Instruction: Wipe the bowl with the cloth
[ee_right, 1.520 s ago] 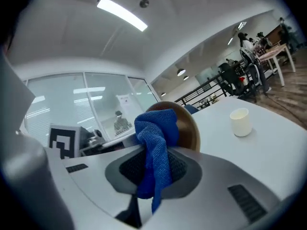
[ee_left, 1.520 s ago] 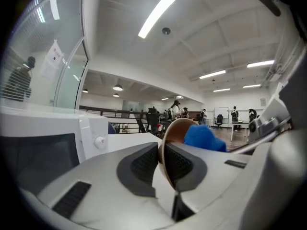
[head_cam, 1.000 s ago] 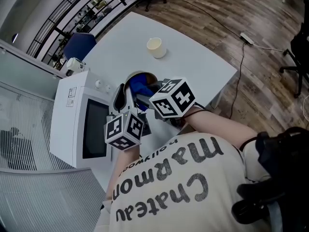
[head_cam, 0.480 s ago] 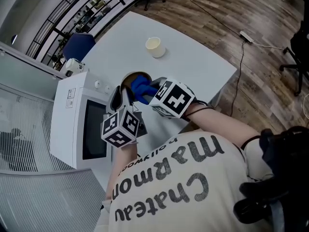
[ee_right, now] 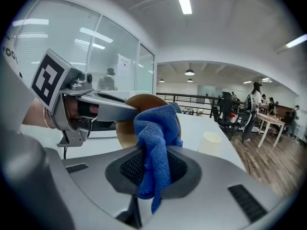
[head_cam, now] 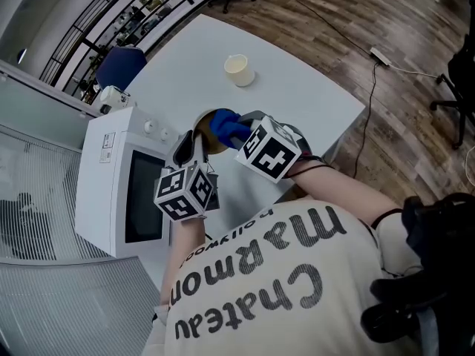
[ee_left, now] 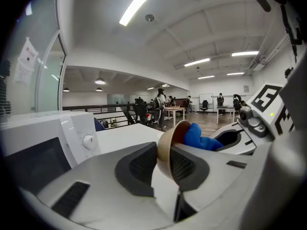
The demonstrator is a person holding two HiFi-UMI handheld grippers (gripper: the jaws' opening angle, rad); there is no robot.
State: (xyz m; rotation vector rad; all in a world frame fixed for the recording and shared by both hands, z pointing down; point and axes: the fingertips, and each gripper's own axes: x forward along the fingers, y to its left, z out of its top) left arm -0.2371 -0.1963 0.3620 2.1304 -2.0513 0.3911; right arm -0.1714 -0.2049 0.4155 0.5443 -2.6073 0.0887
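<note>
Pinching the bowl (ee_left: 165, 143) by its wall, one pad inside and one outside: left gripper (ee_left: 165, 166). Judged purpose is to keep the bowl steady and off the table (head_cam: 304, 87) while it is wiped.

Bowl: tan, round, held in the air just in front of the microwave (head_cam: 111, 176). It is tipped on edge, so the rim stands near upright and the mouth faces sideways toward the right gripper (ee_right: 153, 171). That likely gives the cloth (ee_right: 156, 138) a straight way in. Being round, the bowl has no long axis; its centre line runs about level.

Right gripper: jaws pressed on the blue cloth, which is bunched.

Cloth: long axis runs from the jaws forward into the bowl's hollow, front wad against the inside. A short tail hangs below the pads.

Cup (head_cam: 237, 70): on the table, well apart, unused.
</note>
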